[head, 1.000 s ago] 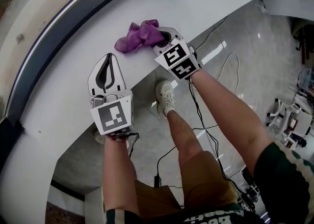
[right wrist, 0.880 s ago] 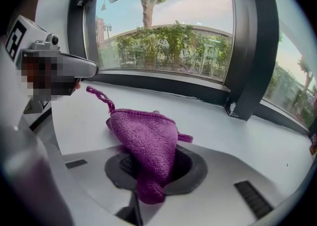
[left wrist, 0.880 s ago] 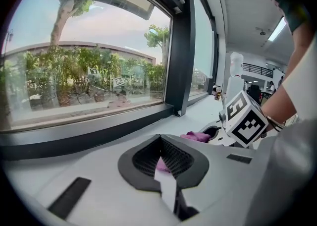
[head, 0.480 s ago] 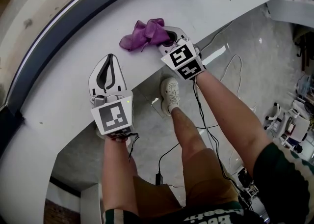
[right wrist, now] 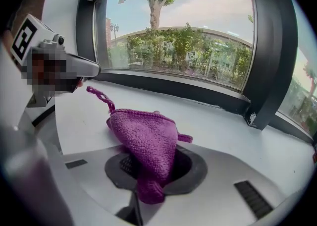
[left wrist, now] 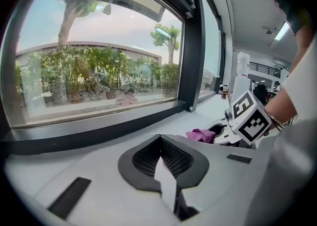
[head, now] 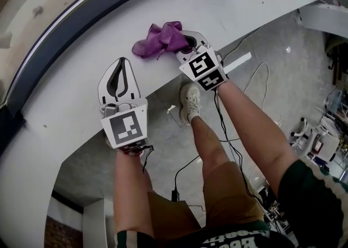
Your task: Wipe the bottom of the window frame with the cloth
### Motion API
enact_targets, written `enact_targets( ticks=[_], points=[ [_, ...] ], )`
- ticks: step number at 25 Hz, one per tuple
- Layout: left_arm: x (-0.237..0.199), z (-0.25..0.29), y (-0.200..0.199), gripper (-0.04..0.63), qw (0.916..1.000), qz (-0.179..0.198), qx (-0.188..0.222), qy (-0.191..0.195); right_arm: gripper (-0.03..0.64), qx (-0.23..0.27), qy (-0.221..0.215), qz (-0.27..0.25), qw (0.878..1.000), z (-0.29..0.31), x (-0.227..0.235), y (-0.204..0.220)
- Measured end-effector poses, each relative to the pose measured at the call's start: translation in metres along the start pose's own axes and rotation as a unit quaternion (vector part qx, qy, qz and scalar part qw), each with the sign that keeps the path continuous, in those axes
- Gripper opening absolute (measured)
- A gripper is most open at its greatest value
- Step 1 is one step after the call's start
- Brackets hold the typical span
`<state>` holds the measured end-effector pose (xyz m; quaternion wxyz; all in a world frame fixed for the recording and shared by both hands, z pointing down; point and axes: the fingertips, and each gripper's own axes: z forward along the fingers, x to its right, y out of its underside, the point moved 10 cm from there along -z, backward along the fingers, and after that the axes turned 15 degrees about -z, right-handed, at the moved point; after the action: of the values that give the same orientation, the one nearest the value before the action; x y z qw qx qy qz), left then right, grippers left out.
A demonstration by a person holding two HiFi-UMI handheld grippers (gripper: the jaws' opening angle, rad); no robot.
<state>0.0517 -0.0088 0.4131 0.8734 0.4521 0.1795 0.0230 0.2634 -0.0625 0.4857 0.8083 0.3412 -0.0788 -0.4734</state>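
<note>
On sill (head: 65, 111), right claw (head: 184, 39) pinching purple cloth (head: 159, 39), left claw (head: 120, 63) closed

Your cloth (head: 160, 39) is a vivid purple with a nubbly knitted weave, and it stands out bright against the plain white sill (head: 60, 111) and the dark grey, almost black window frame (head: 81, 26). Your left gripper (head: 120, 64) and right gripper (head: 182, 43) both have pale grey-white shells with black ribbed pads, and their white cubes (head: 126, 127) carry blocky black square markers. Lower down you've got tan shorts (head: 217, 198), a cream shoe (head: 190, 103), black cables (head: 187, 165) and a mottled grey floor (head: 272, 62), and past the glass there's green foliage (left wrist: 99, 71) under a pale blue sky (left wrist: 129, 27).
</note>
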Motion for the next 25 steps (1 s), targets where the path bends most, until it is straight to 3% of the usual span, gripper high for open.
enact_targets(
  ticks=[11, 17, 25],
  points=[
    [-0.031, -0.031, 0.010, 0.006, 0.9995, -0.016, -0.006, -0.028, 0.083, -0.001, -0.005, -0.020, 1.000, 0.007, -0.035, -0.018],
    [-0.070, -0.070, 0.017, 0.006, 0.9987, -0.028, 0.001, -0.043, 0.083, -0.001, -0.014, -0.033, 0.999, 0.014, -0.081, -0.047],
    [-0.072, -0.068, 0.016, 0.006, 0.9976, -0.038, 0.003, -0.057, 0.083, 0.001, -0.025, -0.038, 0.999, 0.017, -0.081, -0.048]
  ],
)
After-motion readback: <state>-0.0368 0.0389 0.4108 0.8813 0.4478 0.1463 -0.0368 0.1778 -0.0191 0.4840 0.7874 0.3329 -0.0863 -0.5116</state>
